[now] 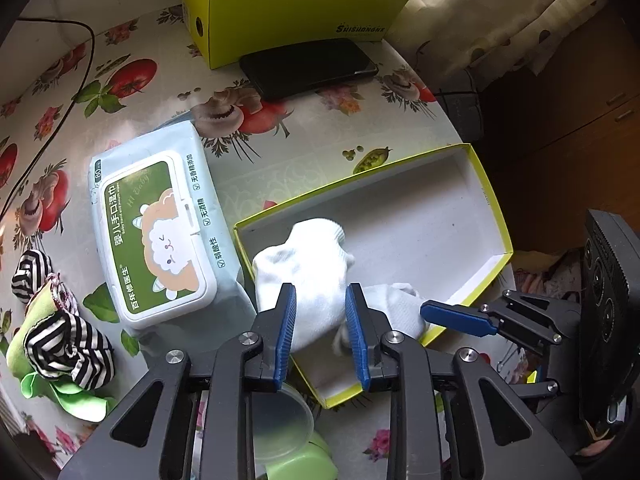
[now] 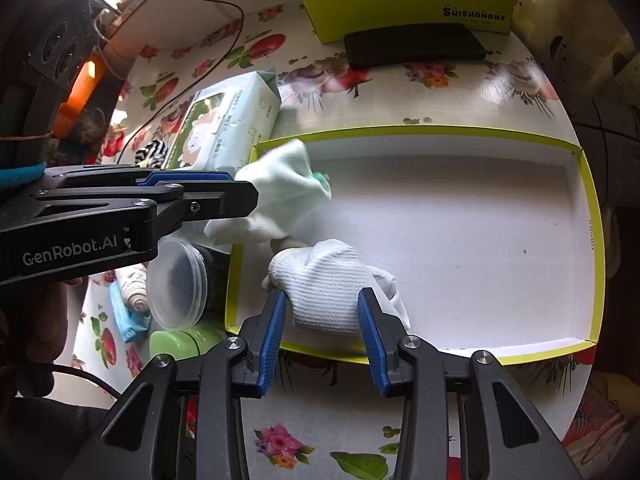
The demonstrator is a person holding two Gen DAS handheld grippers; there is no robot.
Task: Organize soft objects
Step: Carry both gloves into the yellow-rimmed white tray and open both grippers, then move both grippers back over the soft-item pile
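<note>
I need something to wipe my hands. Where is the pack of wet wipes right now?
The pack of wet wipes lies flat on the table, left of the open box in the left wrist view, touching its near corner.

We read "SUISHANGNX" in black on the side of the yellow-green box at the table's far edge. On the wet wipes pack we make out "80" at one corner, "Hi Baby" on the green lid, the large characters 婴儿手口湿巾 and 百年修医生, and ticked notes 无香精添加, 无酒精, 弱酸性. On the black arm of the left gripper we read "GenRobot.AI" in pale letters
</note>
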